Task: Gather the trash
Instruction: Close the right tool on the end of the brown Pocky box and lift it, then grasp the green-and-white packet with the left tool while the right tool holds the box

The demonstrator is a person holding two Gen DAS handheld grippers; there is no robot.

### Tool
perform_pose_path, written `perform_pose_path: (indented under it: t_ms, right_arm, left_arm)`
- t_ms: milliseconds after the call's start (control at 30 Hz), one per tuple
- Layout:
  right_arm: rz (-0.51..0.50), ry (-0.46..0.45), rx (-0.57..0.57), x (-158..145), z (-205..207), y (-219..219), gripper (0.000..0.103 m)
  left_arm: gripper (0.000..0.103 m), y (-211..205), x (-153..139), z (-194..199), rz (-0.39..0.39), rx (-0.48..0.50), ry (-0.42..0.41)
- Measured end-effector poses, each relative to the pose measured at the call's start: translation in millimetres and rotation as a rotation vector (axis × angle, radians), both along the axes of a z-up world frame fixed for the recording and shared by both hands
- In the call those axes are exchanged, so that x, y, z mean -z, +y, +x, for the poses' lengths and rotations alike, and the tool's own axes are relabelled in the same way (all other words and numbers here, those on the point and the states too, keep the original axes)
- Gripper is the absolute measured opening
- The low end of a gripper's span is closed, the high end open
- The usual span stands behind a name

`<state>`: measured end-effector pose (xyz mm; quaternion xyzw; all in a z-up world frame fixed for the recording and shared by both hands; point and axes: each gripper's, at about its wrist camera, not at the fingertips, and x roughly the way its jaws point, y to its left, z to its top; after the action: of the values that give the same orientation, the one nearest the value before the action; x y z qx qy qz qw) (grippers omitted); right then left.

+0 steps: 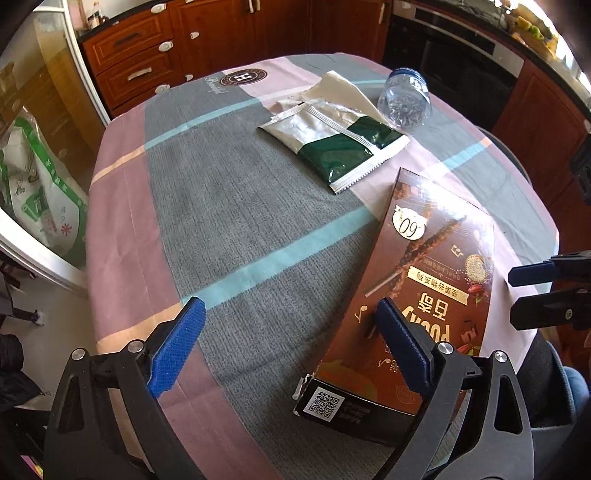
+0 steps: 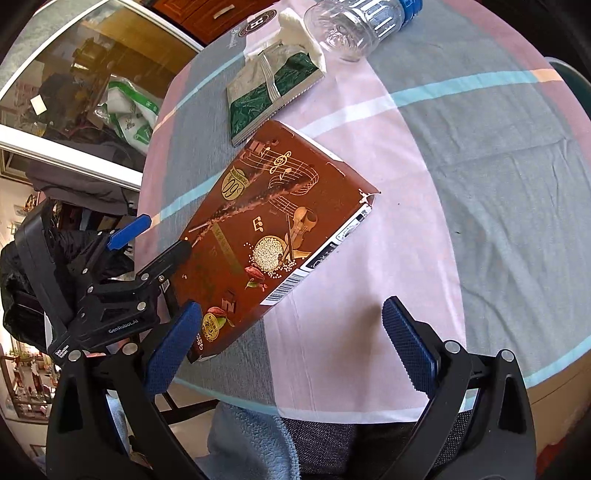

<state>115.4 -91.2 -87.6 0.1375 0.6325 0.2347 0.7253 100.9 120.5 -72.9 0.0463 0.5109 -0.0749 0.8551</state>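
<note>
We are holding both tongs wide open: the left tongs are touching the brown snack box, and the right tongs are gripping nothing over the tabletop.

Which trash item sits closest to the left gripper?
The brown snack box: the left gripper's right jaw overlaps its near end. The green-and-silver wrapper, napkin and clear bottle lie farther across the table.

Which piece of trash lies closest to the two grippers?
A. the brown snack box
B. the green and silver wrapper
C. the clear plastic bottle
A: the brown snack box lies right at the left gripper, while the wrapper and bottle lie farther across the table.
</note>
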Motion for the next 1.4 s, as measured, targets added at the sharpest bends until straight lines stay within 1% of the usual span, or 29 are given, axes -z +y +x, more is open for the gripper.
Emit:
perform_pose_path:
  t_ms: [200, 333, 433, 500, 533, 567, 600, 633, 667, 733, 833, 867, 900, 933, 1000, 1067, 1233, 1333, 1400]
  right_arm:
    - [0.013, 0.0, 0.003, 2.3, 3.3, 10.8, 0.094]
    - [0.055, -0.006, 0.012, 3.0, 9.1, 19.2, 0.094]
    - [0.115, -0.029, 0.023, 1.9, 13.2, 28.8, 0.094]
    - [0.088, -0.088, 0.023, -6.7, 14.5, 38.0, 0.091]
    - [0.088, -0.123, 0.017, -12.6, 15.1, 42.3, 0.088]
    - [0.096, -0.145, 0.013, -17.9, 16.3, 45.0, 0.073]
    - [0.113, -0.154, 0.006, -21.9, 18.3, 48.4, 0.051]
    - [0.131, -0.154, -0.005, -24.2, 20.9, 52.6, 0.042]
    - [0.141, -0.152, -0.017, -24.9, 22.8, 57.0, 0.037]
    - [0.14, -0.144, -0.044, -22.1, 27.2, 68.9, 0.037]
    - [0.136, -0.103, -0.056, -9.9, 31.3, 80.4, 0.042]
    - [0.12, -0.111, -0.055, -9.4, 31.6, 82.3, 0.036]
    - [0.111, -0.127, -0.063, -11.7, 30.1, 82.5, 0.032]
    - [0.108, -0.142, -0.072, -15.8, 29.4, 82.0, 0.031]
    - [0.108, -0.167, -0.074, -25.7, 28.4, 73.9, 0.024]
    - [0.103, -0.2, -0.057, -37.9, 29.0, 58.6, 0.021]
    - [0.102, -0.265, 0.018, -64.7, 35.6, 12.4, 0.021]
    - [0.073, -0.298, 0.073, -74.0, 43.5, -16.9, 0.021]
    - [0.072, -0.293, 0.1, -74.1, 50.1, -33.9, 0.021]
  left_arm:
    - [0.095, 13.3, 3.9, 5.0, -0.047, -0.009, -0.007]
    - [0.096, 17.2, 6.1, 6.5, -0.075, -0.005, -0.007]
    - [0.097, 19.7, 8.5, 7.1, -0.109, -0.005, 0.002]
    - [0.096, 22.9, 8.2, 7.8, -0.112, -0.019, -0.006]
    - [0.096, 25.9, 7.8, 8.8, -0.121, -0.034, -0.007]
    - [0.096, 29.1, 7.1, 9.9, -0.133, -0.047, -0.005]
    - [0.096, 32.6, 7.0, 10.7, -0.147, -0.062, -0.003]
    - [0.095, 34.9, 7.3, 11.6, -0.156, -0.07, 0.001]
    - [0.095, 35.9, 8.0, 12.0, -0.162, -0.072, 0.006]
    - [0.095, 36.5, 8.3, 12.7, -0.167, -0.075, 0.011]
    - [0.095, 34.9, 6.1, 12.2, -0.174, -0.074, 0.018]
    - [0.094, 34.4, 4.7, 12.2, -0.167, -0.075, 0.016]
    - [0.094, 32.9, 3.1, 12.4, -0.166, -0.073, 0.017]
    - [0.094, 31.2, 1.2, 12.8, -0.174, -0.071, 0.016]
    - [0.094, 27.0, -2.2, 15.2, -0.18, -0.069, 0.01]
    - [0.094, 19.7, -6.9, 19.5, -0.177, -0.061, -0.006]
    - [0.095, -6.8, -15.6, 37.8, -0.172, -0.032, -0.027]
    - [0.095, -25.2, -17.6, 51.0, -0.165, -0.013, -0.036]
    - [0.095, -37.1, -15.4, 62.3, -0.144, -0.002, -0.036]
